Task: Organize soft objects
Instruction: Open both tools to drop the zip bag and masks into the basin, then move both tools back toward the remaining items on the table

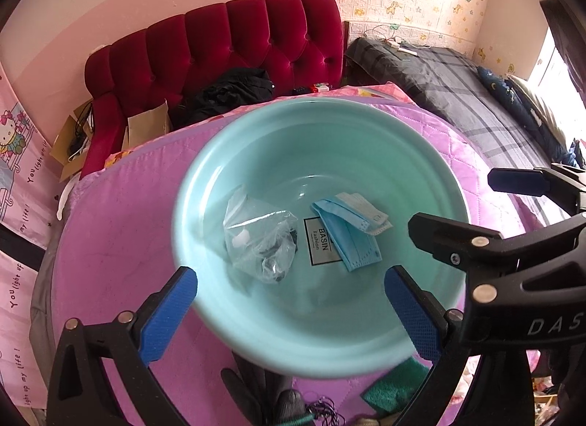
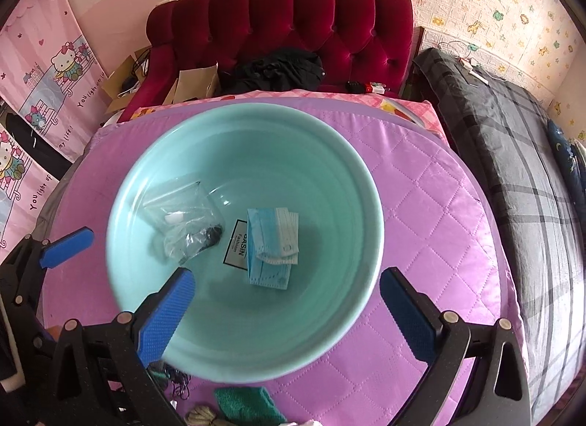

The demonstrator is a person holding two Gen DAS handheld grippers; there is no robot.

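A turquoise basin [image 1: 256, 327] [image 2: 351, 184] sits on a pink quilted table cover. Inside lie blue face masks [image 1: 348, 232] [image 2: 273, 243] and a clear plastic bag [image 1: 262, 239] [image 2: 183, 221] with small dark and white items. My left gripper [image 1: 291, 310] is open and empty above the basin's near rim. My right gripper [image 2: 285, 310] is open and empty, also over the near rim; it shows at the right of the left wrist view [image 1: 454, 206]. Near the front edge lie a green cloth [image 1: 395, 385] [image 2: 249, 407], a grey glove [image 1: 263, 396] and cords [image 1: 322, 411].
A red tufted sofa [image 1: 227, 45] [image 2: 293, 23] with black clothing stands behind the table. A bed with a grey plaid blanket [image 1: 476, 96] [image 2: 512, 155] is at the right. Pink cartoon curtains [image 2: 44, 104] hang at the left.
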